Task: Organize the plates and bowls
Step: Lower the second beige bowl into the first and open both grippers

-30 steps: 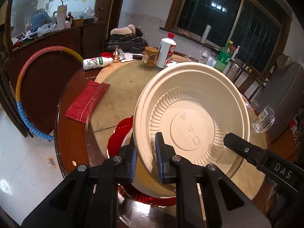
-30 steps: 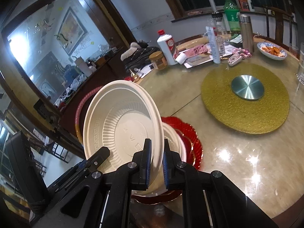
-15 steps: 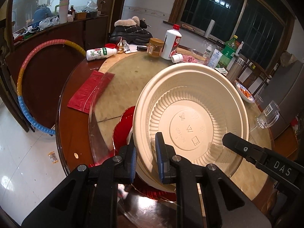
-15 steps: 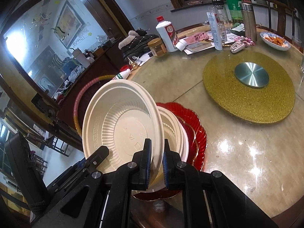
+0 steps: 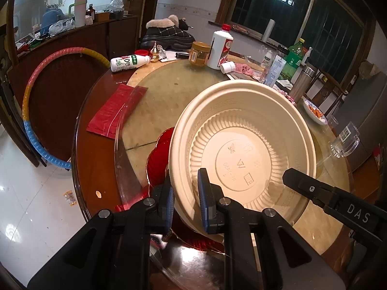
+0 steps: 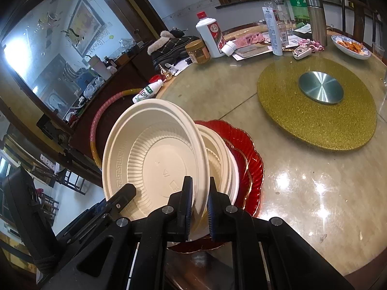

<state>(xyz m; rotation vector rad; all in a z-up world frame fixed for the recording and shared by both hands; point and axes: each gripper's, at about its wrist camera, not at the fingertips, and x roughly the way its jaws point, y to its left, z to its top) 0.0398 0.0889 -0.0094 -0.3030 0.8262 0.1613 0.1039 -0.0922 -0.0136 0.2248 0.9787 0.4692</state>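
Observation:
A cream plastic bowl [image 5: 244, 142] is held tilted by both grippers. My left gripper [image 5: 185, 193] is shut on its rim from one side; my right gripper [image 6: 198, 198] is shut on the rim from the other side. In the right wrist view the cream bowl [image 6: 154, 159] hangs just above a second cream bowl [image 6: 217, 154] that sits on a white plate [image 6: 235, 176] on stacked red glass plates [image 6: 244, 145]. The red plates [image 5: 159, 154] show below the bowl in the left wrist view. The other gripper's finger shows in each view.
The round glass-topped table [image 6: 302, 193] carries a gold turntable mat [image 6: 319, 120], a white liquor bottle [image 6: 210, 36], a jar [image 6: 198, 50], drink bottles, a dish of food [image 6: 350, 47] and a red packet [image 5: 113, 111]. A hula hoop [image 5: 31, 101] leans against the cabinet at left.
Both grippers have carried the cream bowl lower and closer onto the stack of bowl and plates; the grip on the rim is unchanged.

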